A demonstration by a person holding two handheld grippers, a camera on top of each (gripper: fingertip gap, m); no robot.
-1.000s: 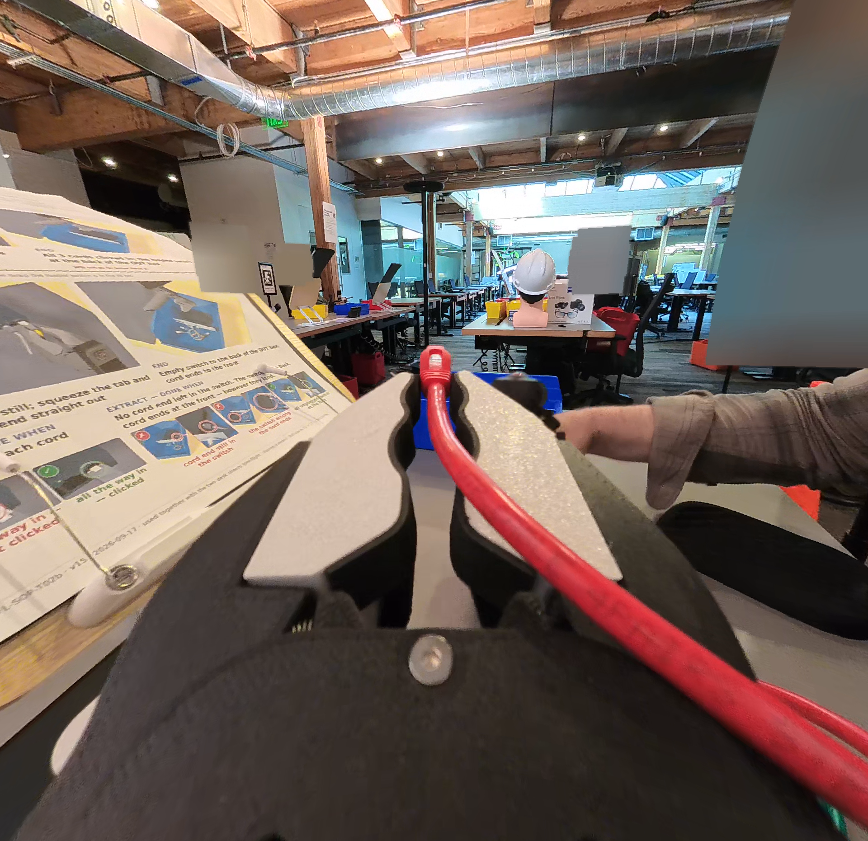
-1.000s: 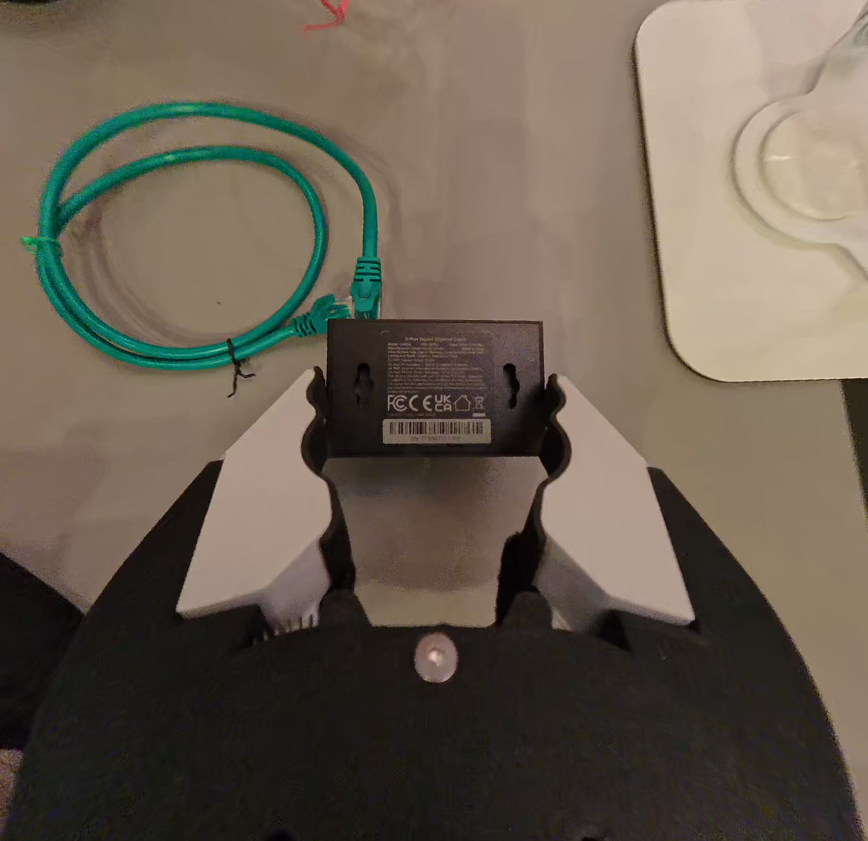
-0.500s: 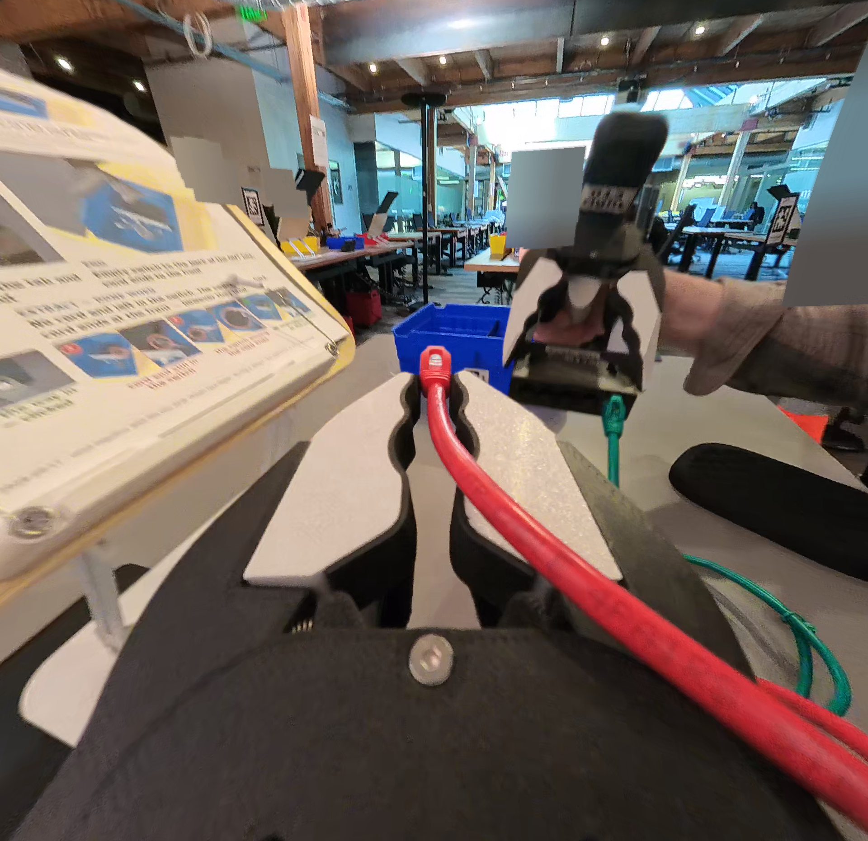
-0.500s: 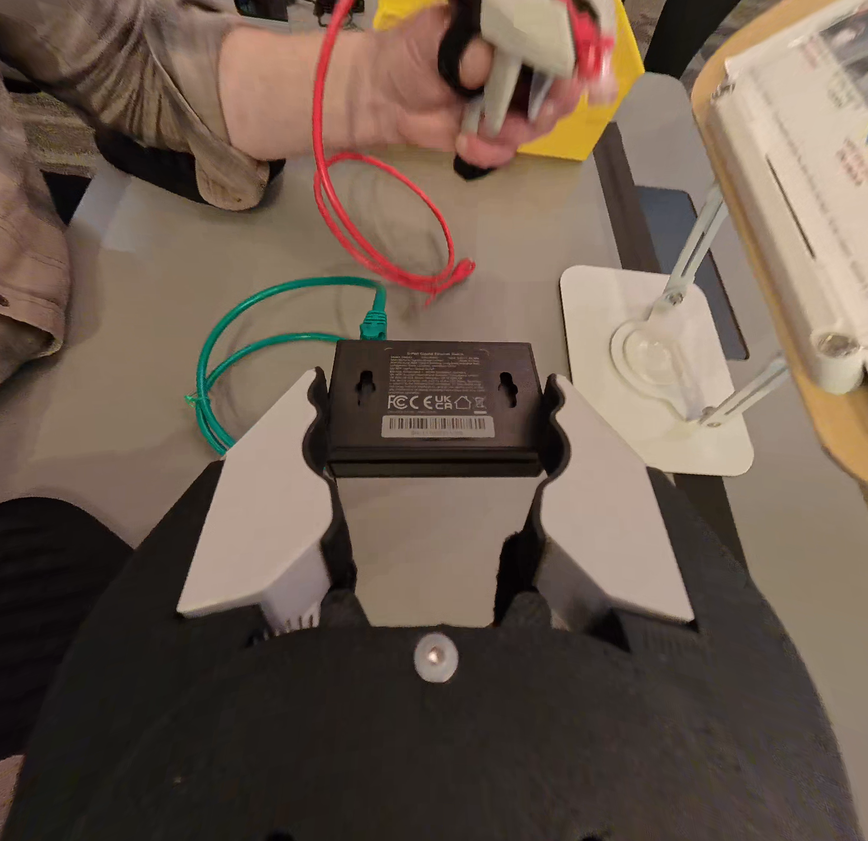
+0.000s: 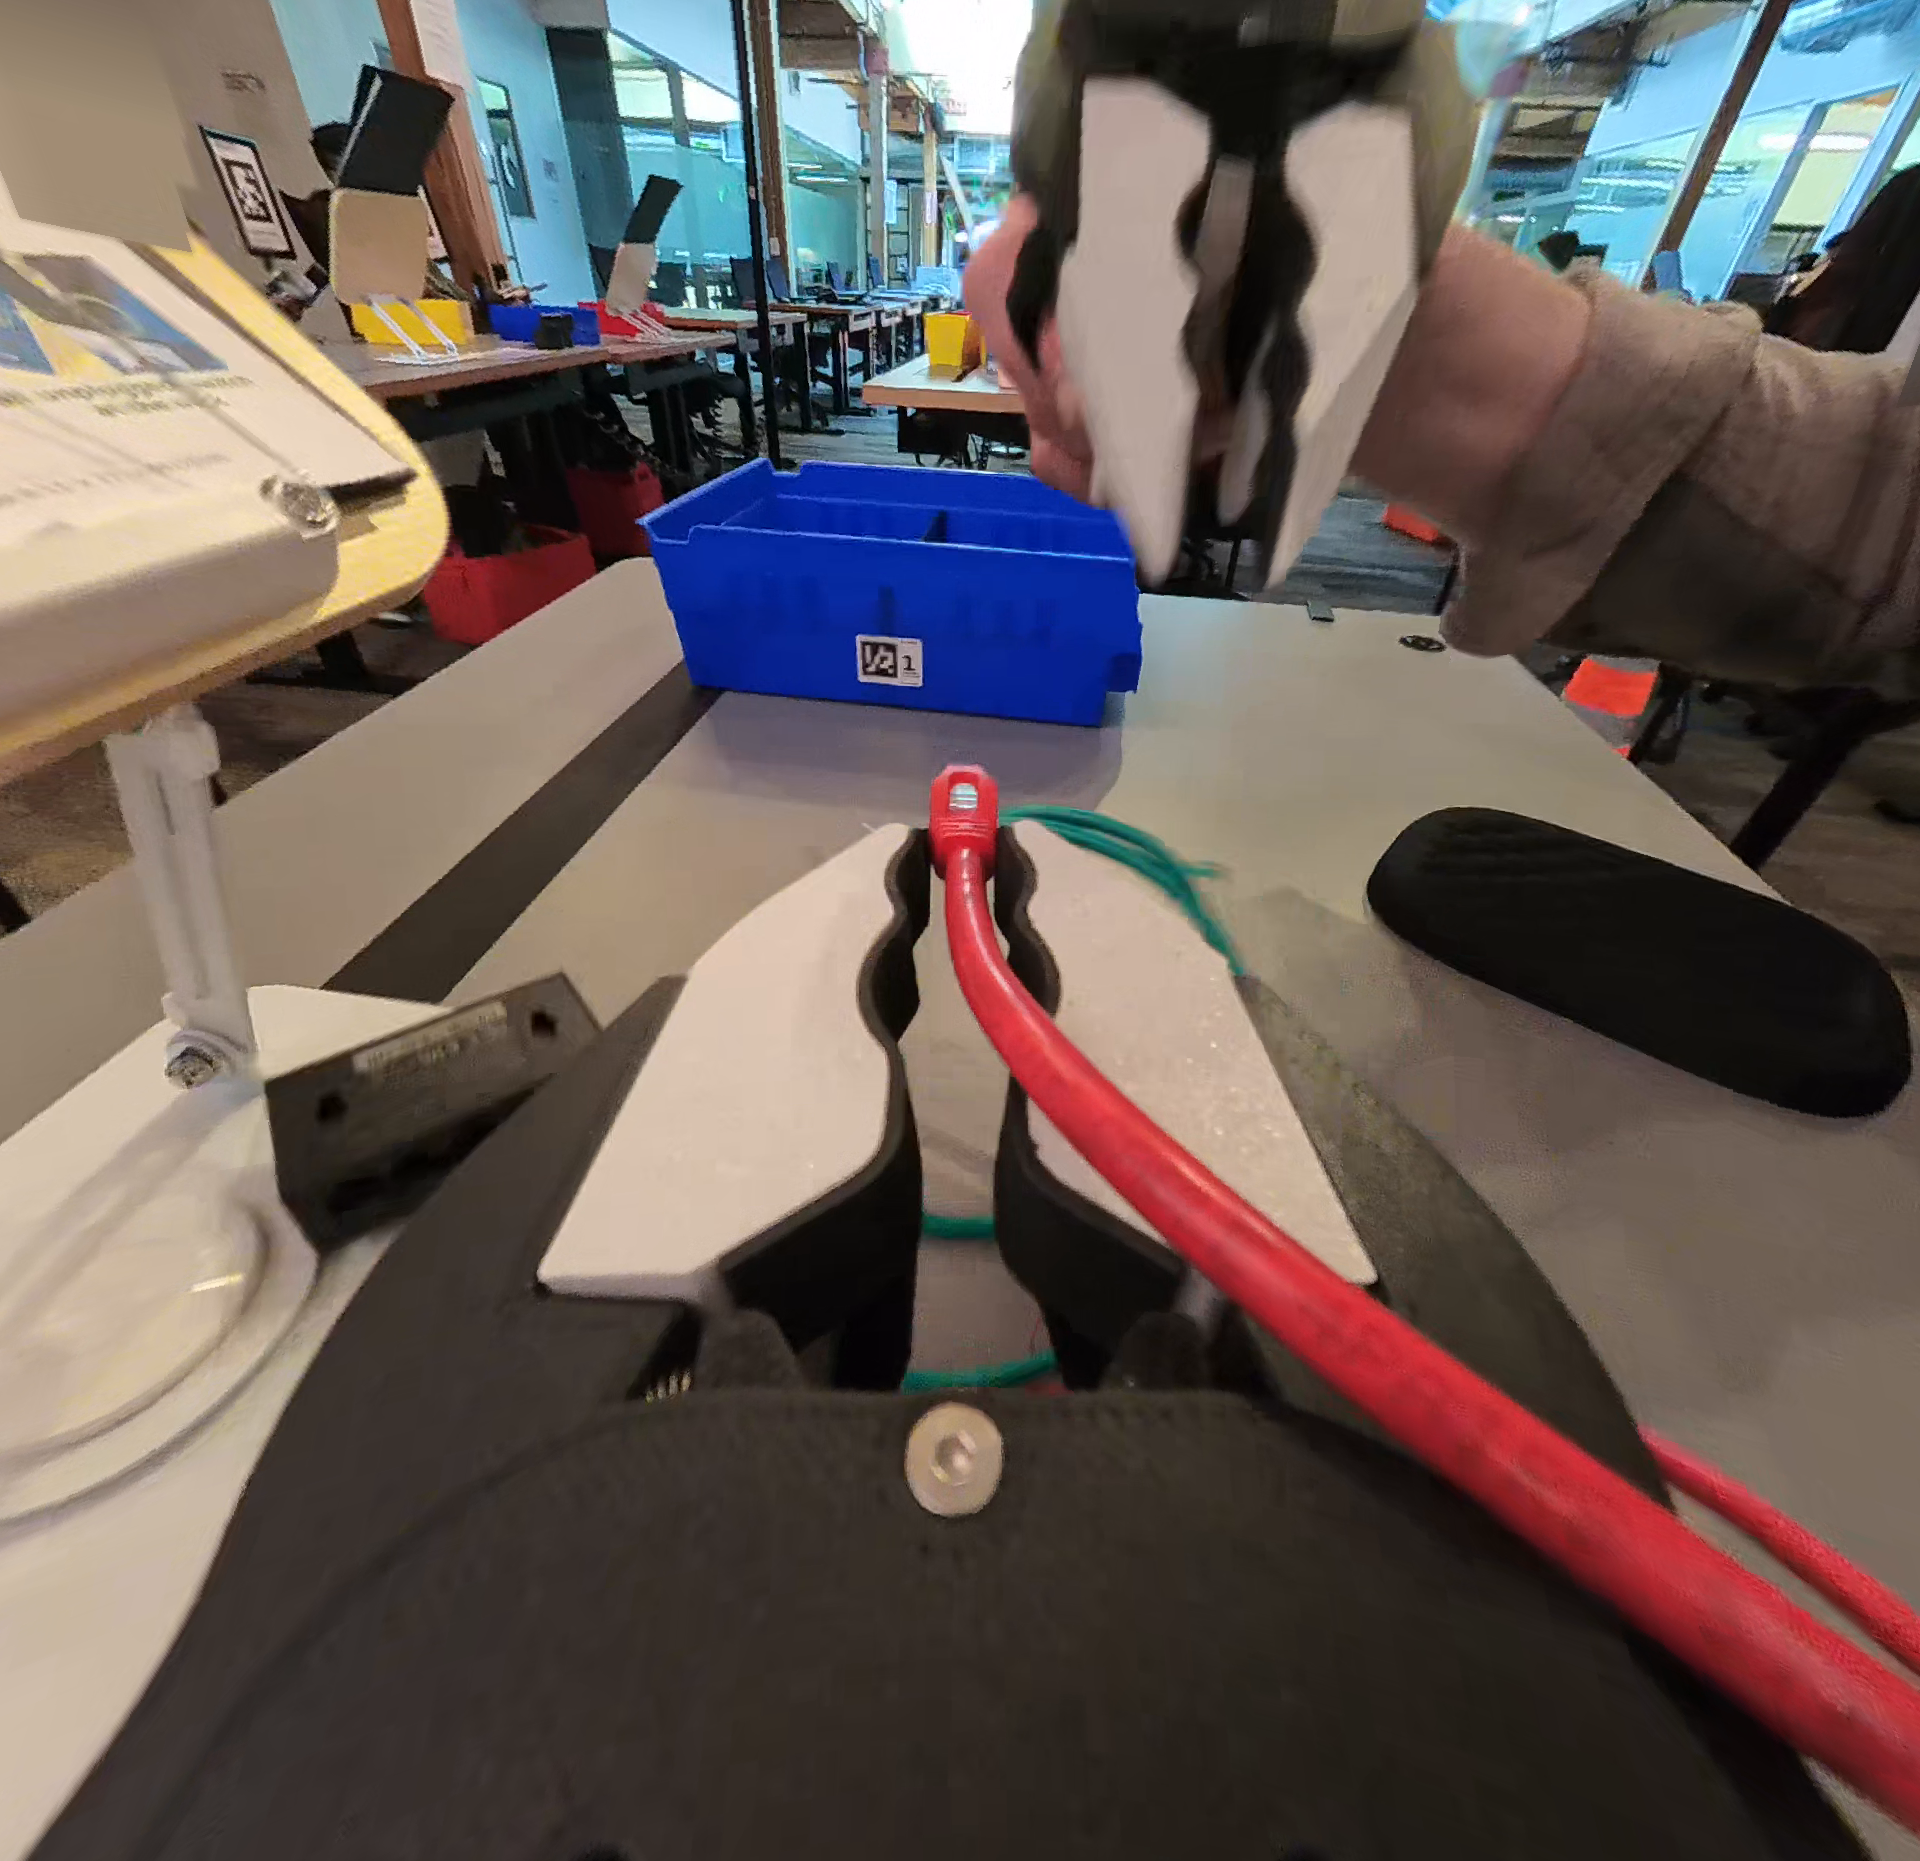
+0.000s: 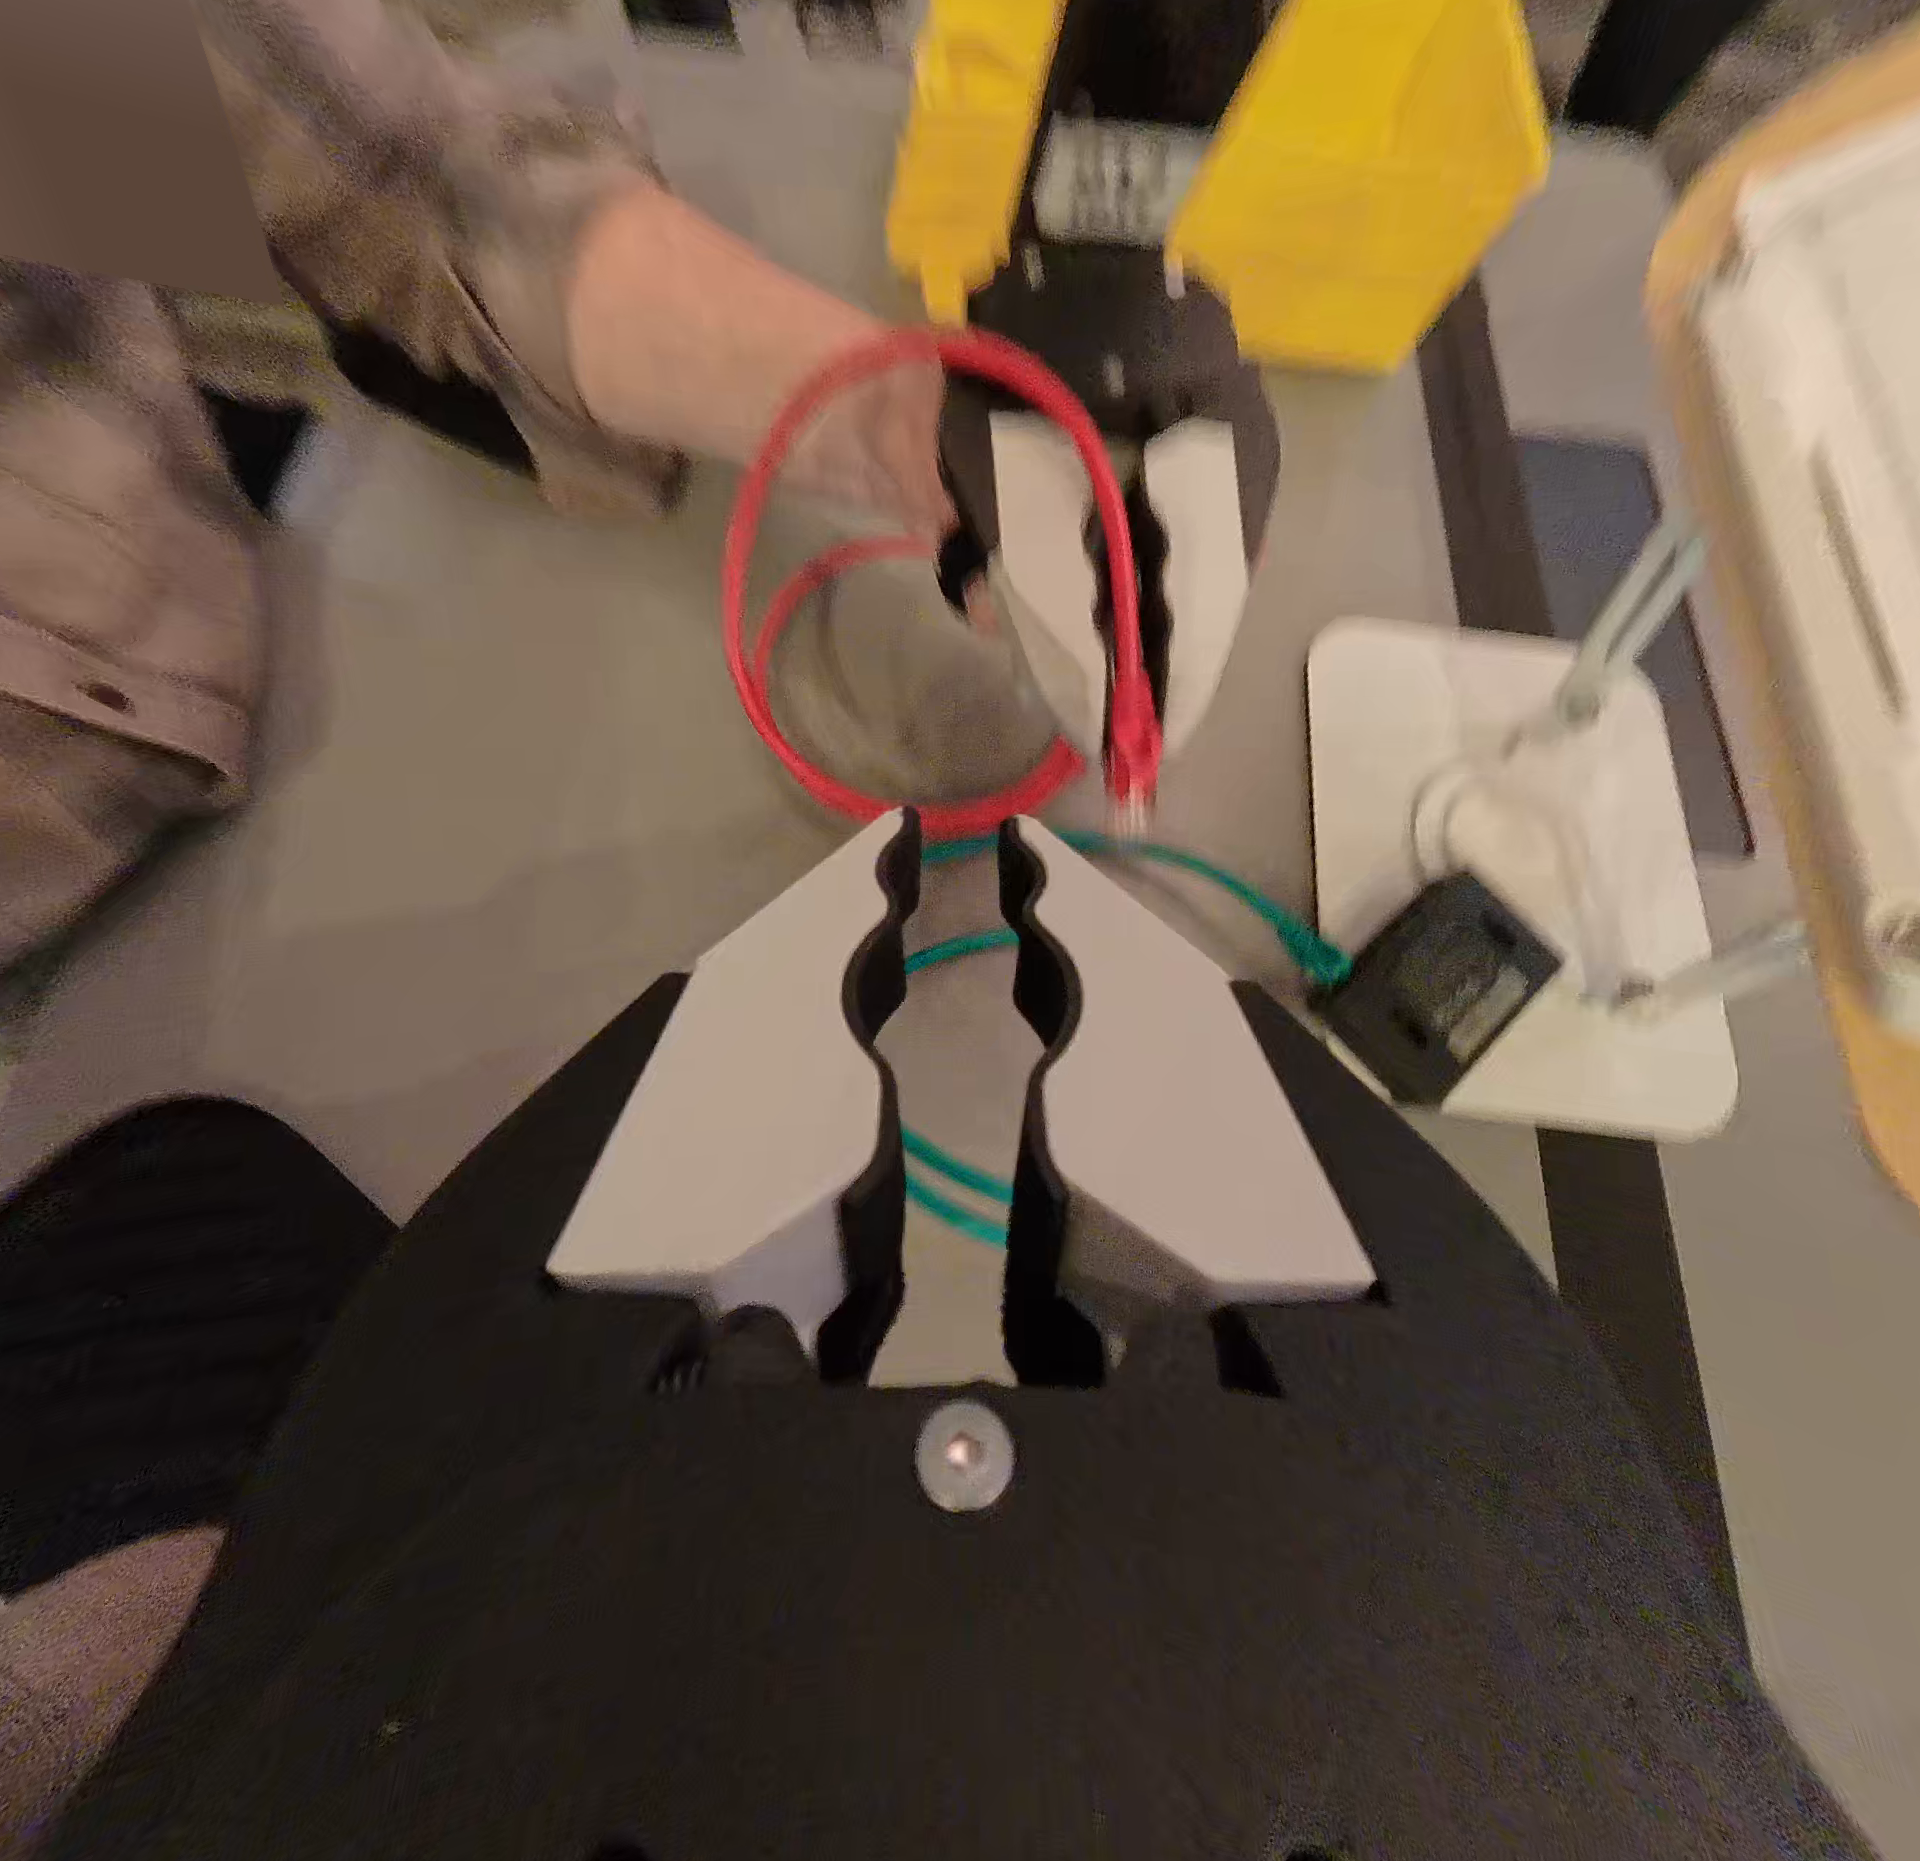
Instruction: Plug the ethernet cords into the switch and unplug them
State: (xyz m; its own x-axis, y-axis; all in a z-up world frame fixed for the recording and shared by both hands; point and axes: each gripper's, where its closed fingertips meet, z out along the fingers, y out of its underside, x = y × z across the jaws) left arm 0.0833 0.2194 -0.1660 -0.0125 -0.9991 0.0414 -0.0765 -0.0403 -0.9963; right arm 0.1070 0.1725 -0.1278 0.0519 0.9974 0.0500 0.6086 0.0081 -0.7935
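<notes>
Left gripper [image 5: 961, 840]: clamped on the red cord [image 5: 1195, 1151] just behind its plug.
Right gripper [image 6: 958, 835]: fingers slightly apart, holding nothing (view blurred).
Switch [image 6: 1434, 980]: resting on the white stand base [image 6: 1621, 1084].
Green cord [image 6: 1195, 881]: on the table, plug at the switch.

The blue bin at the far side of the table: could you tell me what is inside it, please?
In the left wrist view the blue bin shows ribbed inner walls and a dividing partition, with nothing rising above its rim. Its floor is hidden by the front wall, so small contents cannot be ruled out.
</notes>
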